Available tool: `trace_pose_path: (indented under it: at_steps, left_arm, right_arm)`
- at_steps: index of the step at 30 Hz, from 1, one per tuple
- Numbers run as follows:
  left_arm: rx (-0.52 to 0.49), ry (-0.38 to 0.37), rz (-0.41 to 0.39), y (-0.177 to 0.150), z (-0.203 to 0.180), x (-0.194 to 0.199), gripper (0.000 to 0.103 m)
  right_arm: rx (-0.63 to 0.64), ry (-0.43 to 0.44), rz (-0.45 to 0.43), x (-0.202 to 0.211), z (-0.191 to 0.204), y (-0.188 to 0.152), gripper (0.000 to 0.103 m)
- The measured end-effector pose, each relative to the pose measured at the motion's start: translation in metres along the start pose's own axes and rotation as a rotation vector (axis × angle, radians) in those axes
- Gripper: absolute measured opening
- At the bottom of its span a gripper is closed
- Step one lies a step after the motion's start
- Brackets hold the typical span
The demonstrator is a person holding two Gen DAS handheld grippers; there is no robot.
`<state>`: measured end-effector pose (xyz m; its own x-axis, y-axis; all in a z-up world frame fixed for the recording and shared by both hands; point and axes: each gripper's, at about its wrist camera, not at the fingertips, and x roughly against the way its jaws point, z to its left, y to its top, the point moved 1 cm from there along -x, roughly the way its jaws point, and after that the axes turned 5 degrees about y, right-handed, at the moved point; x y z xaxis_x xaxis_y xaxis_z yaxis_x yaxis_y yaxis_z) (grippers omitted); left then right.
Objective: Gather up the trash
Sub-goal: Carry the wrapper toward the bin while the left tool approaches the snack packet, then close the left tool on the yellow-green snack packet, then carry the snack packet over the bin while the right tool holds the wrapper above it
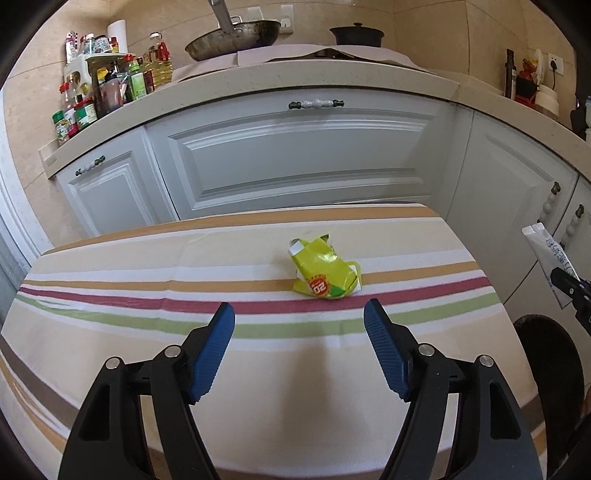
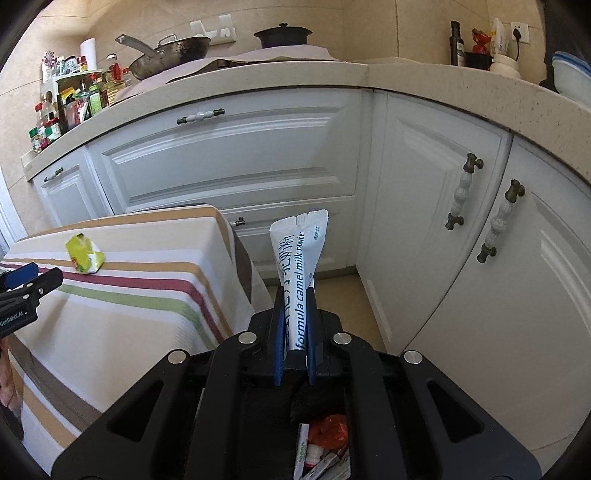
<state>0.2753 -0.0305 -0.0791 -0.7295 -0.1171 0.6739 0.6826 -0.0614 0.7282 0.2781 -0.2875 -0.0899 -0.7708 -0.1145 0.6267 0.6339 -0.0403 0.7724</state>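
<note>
A crumpled yellow-green carton (image 1: 324,271) lies on the striped tablecloth (image 1: 147,280), just beyond my left gripper (image 1: 300,314), which stands open above the cloth with nothing between its blue pads. The carton (image 2: 85,254) and the left gripper's tip (image 2: 31,278) also show at the left of the right wrist view. My right gripper (image 2: 295,295) is shut on white milk powder sachets (image 2: 301,258), held upright past the table's right edge. Those sachets (image 1: 550,254) appear at the right edge of the left wrist view. Below the right gripper a dark bin holds trash (image 2: 325,443).
White cabinet doors (image 1: 295,155) with ceramic handles stand behind the table under a stone counter (image 1: 280,79). On the counter are a pan (image 1: 236,37), a black pot (image 1: 356,35) and several bottles (image 1: 107,85). A dark round bin rim (image 1: 546,354) sits right of the table.
</note>
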Motion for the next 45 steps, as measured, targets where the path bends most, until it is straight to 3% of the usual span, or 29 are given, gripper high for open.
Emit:
trace_pose_path:
  at_steps: [12,19,24,29,31,37,45]
  left_arm:
    - [0.027,-0.013,0.078,0.027,-0.003,-0.045,0.074]
    - [0.010,-0.016,0.079,0.029,-0.006,-0.049,0.074]
    - [-0.027,-0.045,0.073,0.031,-0.011,-0.047,0.049]
    - [-0.040,-0.062,0.065,0.031,-0.013,-0.047,0.040]
    - [-0.027,-0.061,0.049,0.032,-0.010,-0.045,0.029]
    - [-0.061,-0.043,-0.011,0.033,-0.011,-0.035,0.017]
    - [-0.063,-0.068,-0.039,0.030,-0.010,-0.021,0.011]
  right_arm:
    - [-0.024,-0.007,0.013,-0.018,-0.012,-0.002,0.009]
    - [-0.024,0.001,0.020,-0.020,-0.010,-0.004,0.009]
    - [-0.028,0.004,0.019,-0.019,-0.011,-0.004,0.009]
    - [-0.029,0.007,0.014,-0.016,-0.009,-0.005,0.009]
    - [-0.031,0.010,0.012,-0.014,-0.009,-0.005,0.009]
    - [-0.033,0.017,0.005,-0.007,-0.002,-0.007,0.009]
    - [-0.034,0.022,-0.004,0.007,0.004,-0.008,0.009]
